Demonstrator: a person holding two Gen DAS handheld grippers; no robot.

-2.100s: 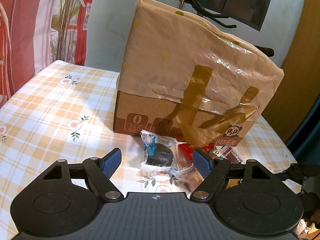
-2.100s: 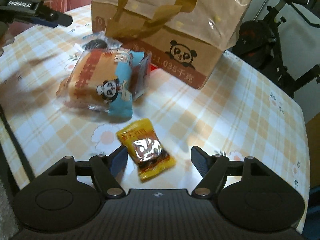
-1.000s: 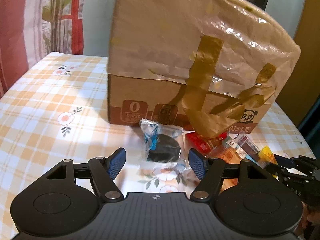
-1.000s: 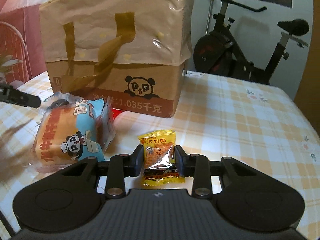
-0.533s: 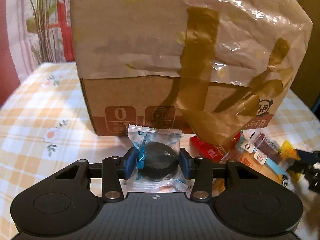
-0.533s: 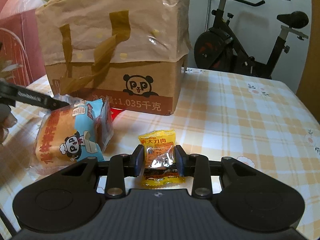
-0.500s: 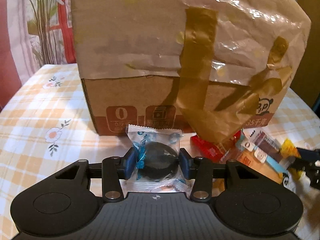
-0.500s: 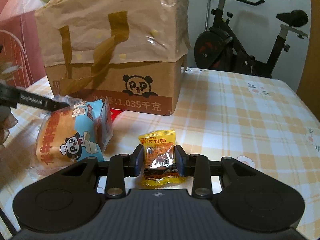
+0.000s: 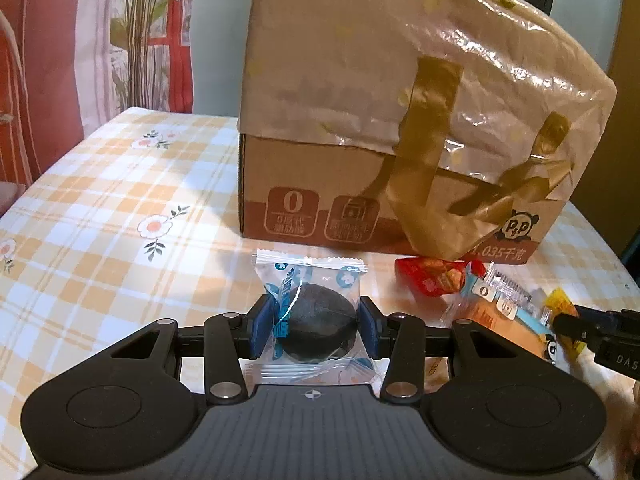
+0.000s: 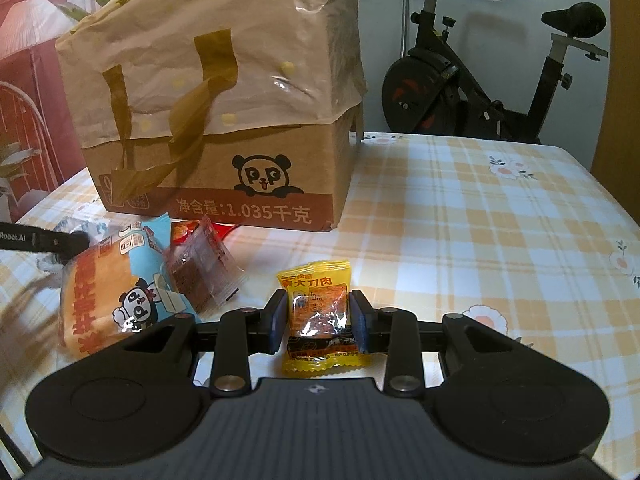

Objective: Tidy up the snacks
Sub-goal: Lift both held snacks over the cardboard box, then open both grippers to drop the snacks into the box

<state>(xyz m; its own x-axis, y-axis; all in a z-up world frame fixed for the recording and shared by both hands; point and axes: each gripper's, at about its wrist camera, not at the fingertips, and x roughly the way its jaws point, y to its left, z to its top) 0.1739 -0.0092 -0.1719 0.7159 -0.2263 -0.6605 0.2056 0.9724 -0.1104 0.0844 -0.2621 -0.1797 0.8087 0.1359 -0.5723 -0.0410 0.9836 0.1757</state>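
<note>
My left claw has just closed on the dark cake packet before the box; right claw clamps the yellow packet. Bread packet lies beside.

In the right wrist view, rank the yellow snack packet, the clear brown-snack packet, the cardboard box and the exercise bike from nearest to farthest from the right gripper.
1. yellow snack packet, clamped in the right gripper.
2. clear brown-snack packet, just left.
3. cardboard box, behind, left of centre.
4. exercise bike, beyond the table, upper right.
</note>
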